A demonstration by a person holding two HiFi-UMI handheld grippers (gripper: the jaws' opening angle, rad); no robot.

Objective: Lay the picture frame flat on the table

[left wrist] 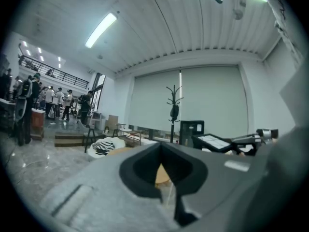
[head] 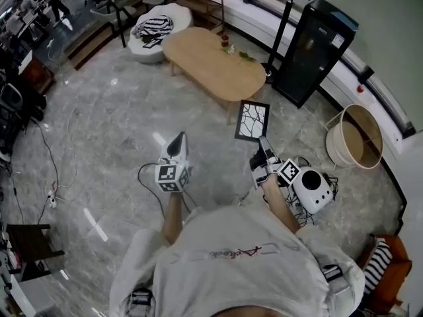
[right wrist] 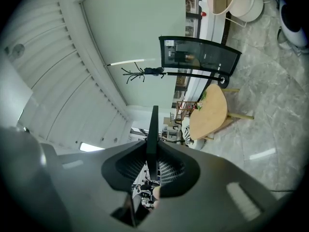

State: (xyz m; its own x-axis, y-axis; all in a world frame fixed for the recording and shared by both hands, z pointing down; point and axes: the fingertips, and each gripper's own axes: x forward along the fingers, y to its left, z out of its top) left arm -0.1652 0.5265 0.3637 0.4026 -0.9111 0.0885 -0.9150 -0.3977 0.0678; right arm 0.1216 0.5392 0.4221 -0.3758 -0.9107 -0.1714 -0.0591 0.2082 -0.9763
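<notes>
the right gripper [head: 264, 145] is clamped on the lower edge of the picture frame [head: 252, 121], holding it in the air just short of the table's [head: 211, 61] near end; the left gripper [head: 176, 149] is closed on nothing. the frame looks thin, stiff and light, probably glazed and fragile, so the rim, not the face, seems the safest hold.

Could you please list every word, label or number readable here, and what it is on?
Nothing reads clearly.
Red script on the person's shirt: too blurred.
White label on the black cabinet: too small.
Cubes on the left gripper and right gripper: square markers, no words.
</notes>
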